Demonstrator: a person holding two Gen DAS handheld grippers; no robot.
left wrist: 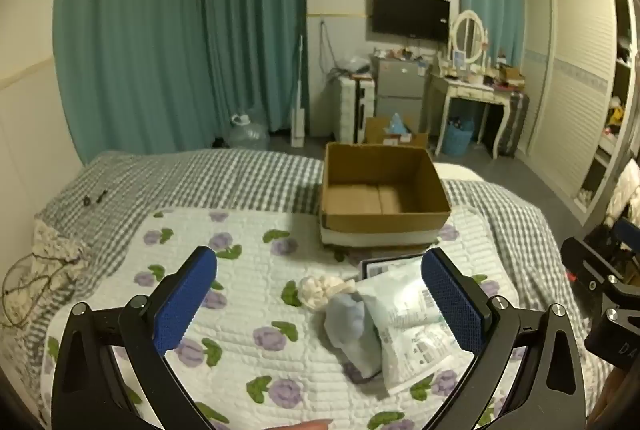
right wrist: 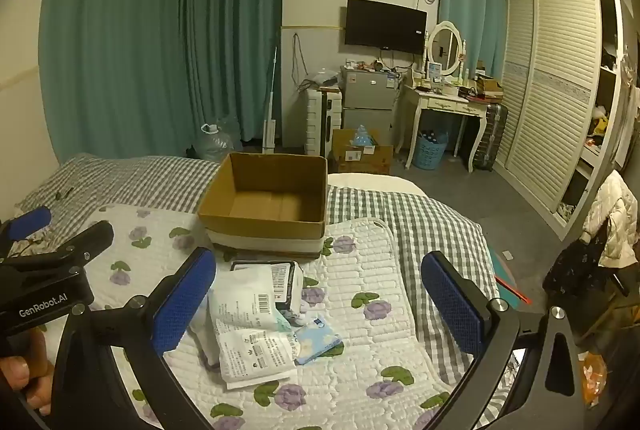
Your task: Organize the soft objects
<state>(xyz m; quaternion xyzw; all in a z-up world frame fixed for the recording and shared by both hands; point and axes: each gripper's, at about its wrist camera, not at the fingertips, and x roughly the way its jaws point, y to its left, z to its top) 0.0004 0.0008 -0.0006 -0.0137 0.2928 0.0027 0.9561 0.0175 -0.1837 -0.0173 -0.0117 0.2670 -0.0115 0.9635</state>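
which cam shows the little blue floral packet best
Right wrist view: the blue floral packet lies in plain sight at the right edge of the pile of white pouches. In the left wrist view I cannot make it out; the pouches and the gripper finger cover that side.

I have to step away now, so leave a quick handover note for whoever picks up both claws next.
Left claw: open, holding nothing, hovering over the pile.
Right claw: open, holding nothing, also above the pile.
Cardboard box: open on the bed, nothing visible inside.
Pile on the floral quilt in front of the box: white packet, dark-edged packet, small blue floral pack, pale blue cloth, cream scrunchie.
Done: nothing boxed yet.
Left: move every soft item into the box.
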